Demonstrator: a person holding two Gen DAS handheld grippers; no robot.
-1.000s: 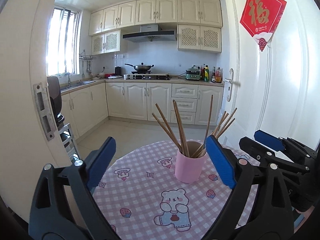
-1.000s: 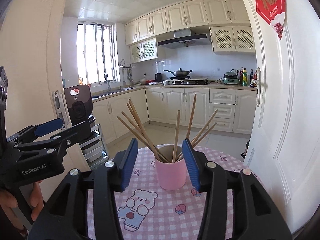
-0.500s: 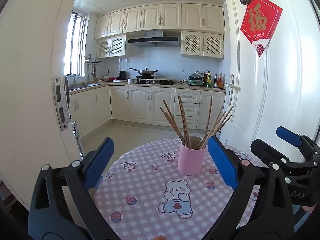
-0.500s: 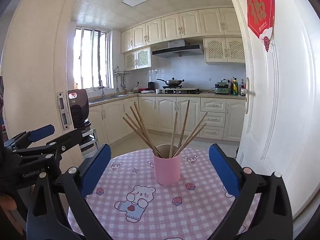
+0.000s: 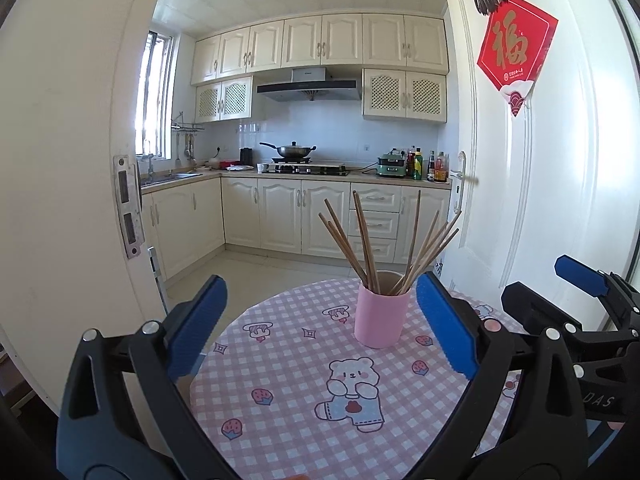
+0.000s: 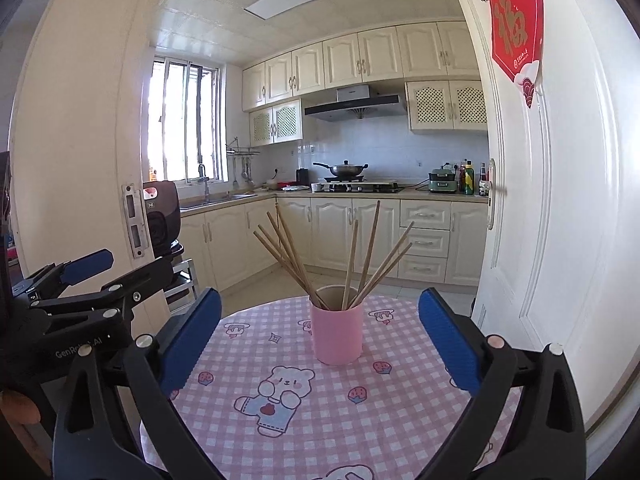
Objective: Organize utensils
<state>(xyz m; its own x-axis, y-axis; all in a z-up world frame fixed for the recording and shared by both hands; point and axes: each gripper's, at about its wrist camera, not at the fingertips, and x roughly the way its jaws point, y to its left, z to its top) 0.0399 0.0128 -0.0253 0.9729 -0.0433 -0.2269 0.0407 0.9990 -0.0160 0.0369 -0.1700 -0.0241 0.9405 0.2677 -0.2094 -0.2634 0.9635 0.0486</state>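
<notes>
Pink cup stands upright on the counter, a round top with a checked cartoon cloth, toward the far middle. Wooden chopsticks stand in it, fanned out, some leaning left, some right, tips well above the rim. Nothing else lies loose on the cloth in either view.

Right hand-held gripper: jaws have just been opening and now stand wide, nothing between the pads, cup sits ahead of them and untouched. Left hand-held gripper: also wide apart, empty; the cup shows just inside its right pad in the left wrist view but does not look touched.

Handling, judged: chopsticks light, stiff, thin, smooth, likely to slip or swivel in a pinch; best taken on the mid shaft above the rim, one or a tight bundle at a time. Cup looks light, probably plastic, and top-heavy with splayed sticks, so a side knock could tip it; hold it round the body, not the rim.

In the way: fanned sticks cross each other, so reaching one may snag others. The white door stands close on the right, doorframe on the left. Each hand-held gripper shows at the edge of the other's view, close beside it.
</notes>
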